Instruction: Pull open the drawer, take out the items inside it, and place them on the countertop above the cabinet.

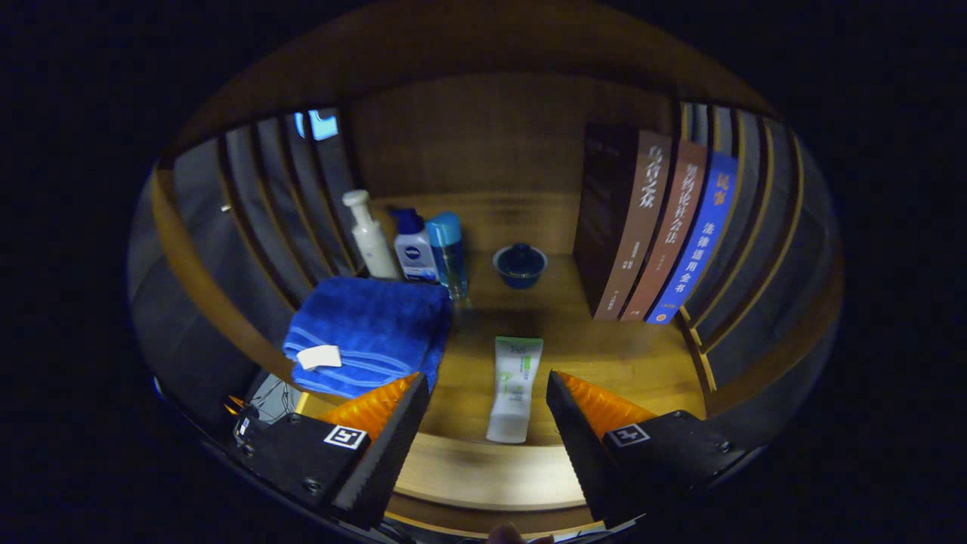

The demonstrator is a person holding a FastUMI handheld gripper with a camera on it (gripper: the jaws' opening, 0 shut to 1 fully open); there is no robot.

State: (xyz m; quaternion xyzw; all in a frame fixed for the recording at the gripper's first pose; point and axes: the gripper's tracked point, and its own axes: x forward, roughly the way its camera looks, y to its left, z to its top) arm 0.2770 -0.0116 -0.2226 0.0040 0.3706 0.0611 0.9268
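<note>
A white tube with green print lies flat on the wooden countertop, its cap end toward me. My gripper is open, one finger on each side of the tube, and neither finger touches it. The tube's near end lies level with the fingers and its far end reaches just beyond the fingertips. The countertop's front edge runs below the fingers.
A folded blue towel lies just past the left finger. Behind it stand a white pump bottle, a white-and-blue bottle and a blue can. A lidded blue bowl sits at the back. Three books stand at the right.
</note>
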